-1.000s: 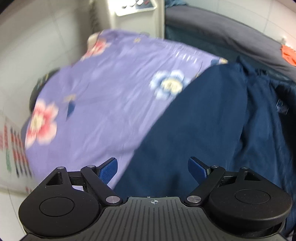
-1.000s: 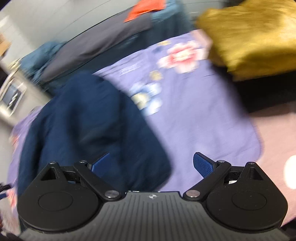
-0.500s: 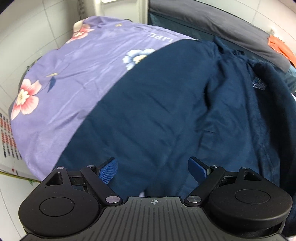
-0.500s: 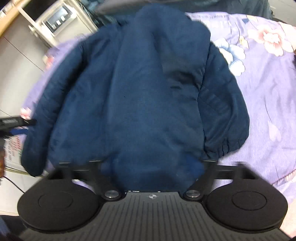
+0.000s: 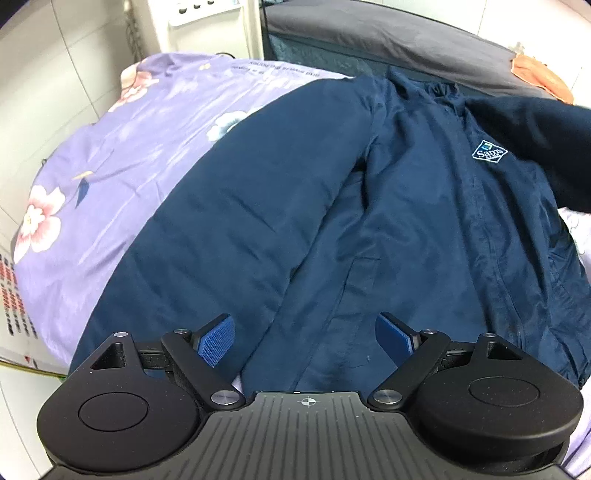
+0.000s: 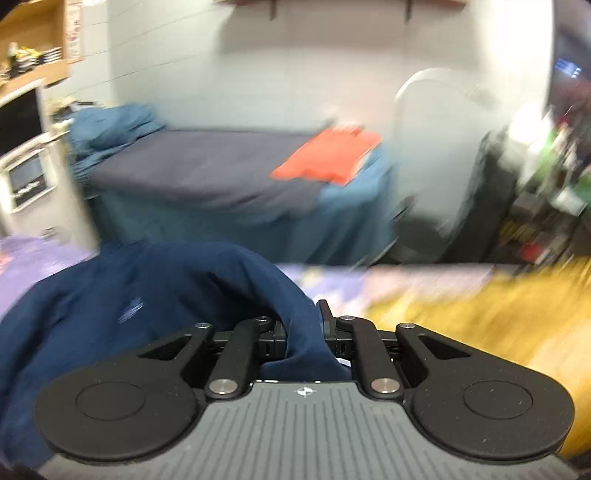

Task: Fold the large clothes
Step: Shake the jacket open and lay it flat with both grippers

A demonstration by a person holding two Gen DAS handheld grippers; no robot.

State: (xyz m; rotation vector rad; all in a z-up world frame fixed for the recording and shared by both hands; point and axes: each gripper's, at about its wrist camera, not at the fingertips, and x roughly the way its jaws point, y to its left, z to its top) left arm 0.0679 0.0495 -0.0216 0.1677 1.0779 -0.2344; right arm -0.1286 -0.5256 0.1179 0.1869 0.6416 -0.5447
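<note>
While right gripper [image 6: 303, 325] clamps jacket [image 6: 147, 295], left gripper [image 5: 304, 341] gapes.

Jacket [image 5: 332, 221] lies spread on the bedsheet [image 5: 110, 177], its chest logo [image 5: 489, 151] out at two o'clock. Bed [image 5: 388, 33] sits behind at twelve, a folded cloth [image 5: 543, 75] on it at one. Cabinet [image 5: 207, 22] stands at eleven, left of the bed.
</note>
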